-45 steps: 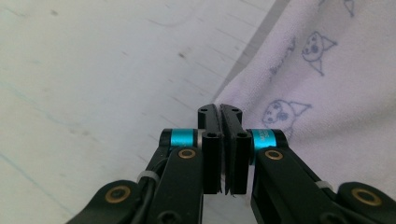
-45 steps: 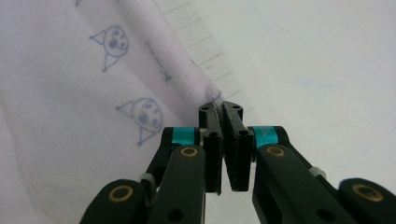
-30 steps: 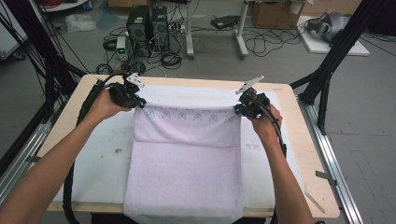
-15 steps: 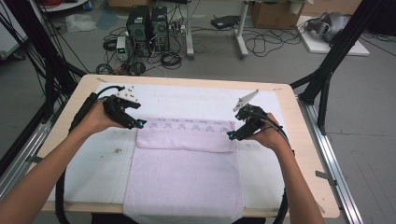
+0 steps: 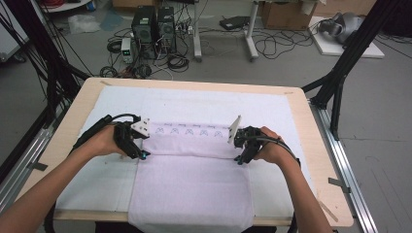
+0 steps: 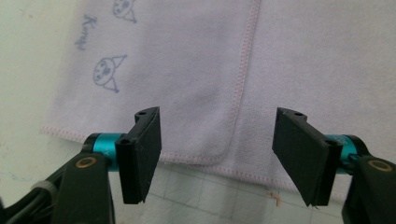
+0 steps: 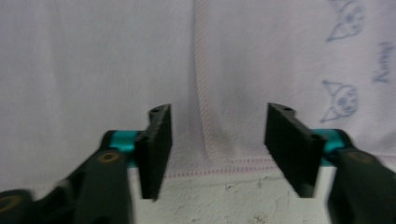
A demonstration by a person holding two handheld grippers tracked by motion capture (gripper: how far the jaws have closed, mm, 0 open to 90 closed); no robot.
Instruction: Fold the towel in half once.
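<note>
Towel (image 5: 192, 179), pale lilac, lies folded on the white mat (image 5: 116, 104) that covers the table (image 5: 82, 94), its near end hanging over the front edge. At its left corner the left gripper (image 5: 141, 154) has jaws apart, just closing, nothing pinched. The folded edge runs across between them. At the right corner the right gripper (image 5: 240, 159) is likewise released, narrowing. Bare mat flanks both sides.

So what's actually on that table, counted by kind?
Handheld grippers: 2, left gripper and right gripper, jaws just closing with nothing gripped
Pale lilac towel, top folded over: 1
White mat underneath: 1
Total: 4
</note>
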